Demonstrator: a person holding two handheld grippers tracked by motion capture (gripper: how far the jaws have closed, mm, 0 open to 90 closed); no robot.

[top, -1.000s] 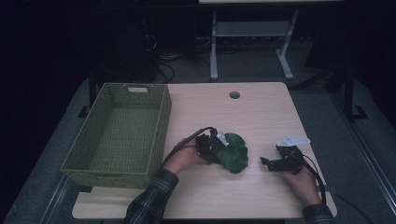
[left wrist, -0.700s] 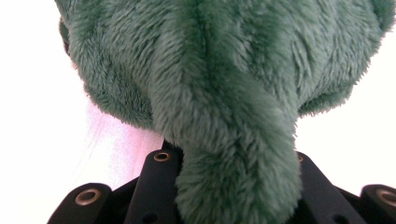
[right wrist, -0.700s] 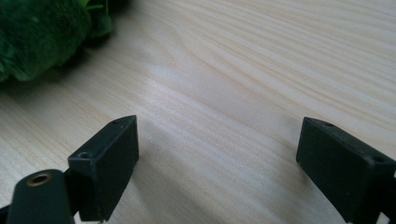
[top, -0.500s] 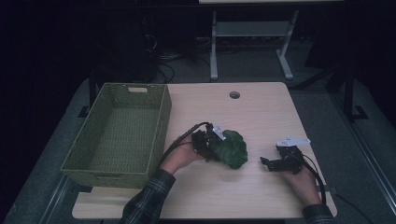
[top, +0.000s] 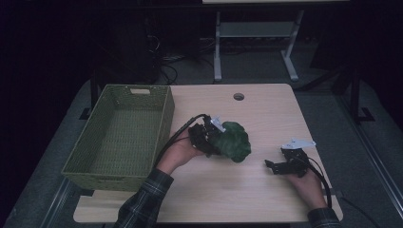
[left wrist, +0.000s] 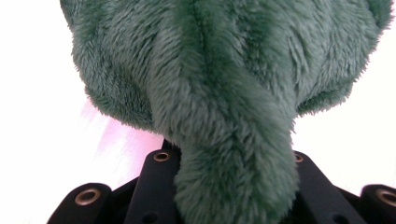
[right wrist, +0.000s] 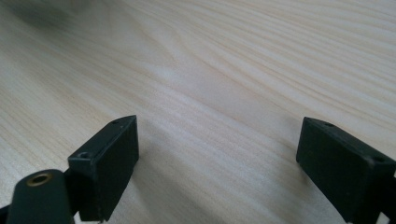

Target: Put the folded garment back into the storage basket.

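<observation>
Looking down on a pale wooden table (top: 266,109) in a dim room. Holding a dark green plush toy (top: 234,141) in the left gripper (top: 212,137), near the middle of the table; jaws clamped on a thick fold of the fur, seen up close in the left gripper view as a fuzzy limb (left wrist: 233,177) running down between the two black jaws. Lifting, too: compared with a second ago, sitting higher and a little farther left in the high view, closer to the green woven basket (top: 121,97) standing empty at the table's left side. Not yet over the basket's rim; toy and basket apart, with bare wood between them.

Resting at the near right of the table, well apart from the toy: the right gripper (top: 277,167), unmoved, jaws spread wide with nothing between them, bare wood grain showing in the gap in the right gripper view (right wrist: 217,163).

Judging from the rise and the leftward drift: pickup done, carry toward the basket likely under way, release over the basket yet to come.
</observation>
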